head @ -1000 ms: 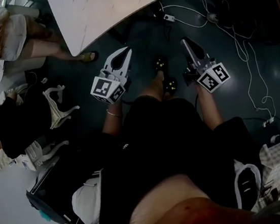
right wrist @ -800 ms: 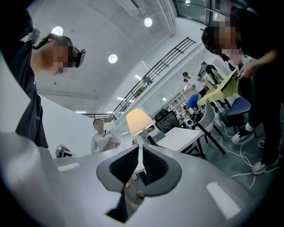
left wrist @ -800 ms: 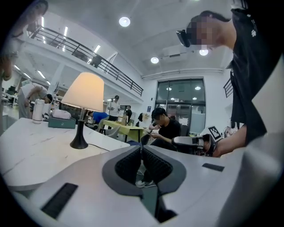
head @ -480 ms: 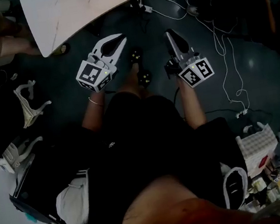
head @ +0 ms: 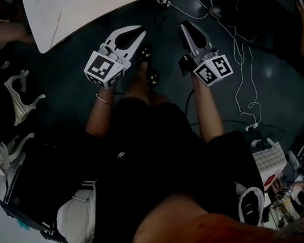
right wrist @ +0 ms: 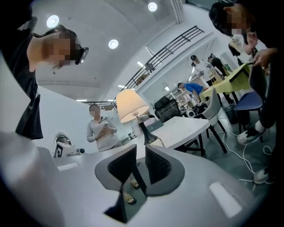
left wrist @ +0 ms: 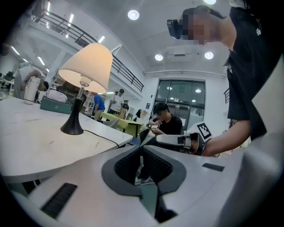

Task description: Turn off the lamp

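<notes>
Right gripper view: we hold the right gripper (right wrist: pixel 140 148) empty, jaws opening slightly, lamp (right wrist: pixel 132 106) ahead; our left gripper (left wrist: pixel 141 149) stays-free, pressed together, empty.

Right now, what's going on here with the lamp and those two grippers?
A person holds a gripper in each hand near the white table, where the lamp stands, its shade looking lit. Neither gripper touches the lamp or its cord. The left gripper is shut and empty. The right gripper has its jaws opening, with nothing between them. The lamp is not yet switched off.
</notes>
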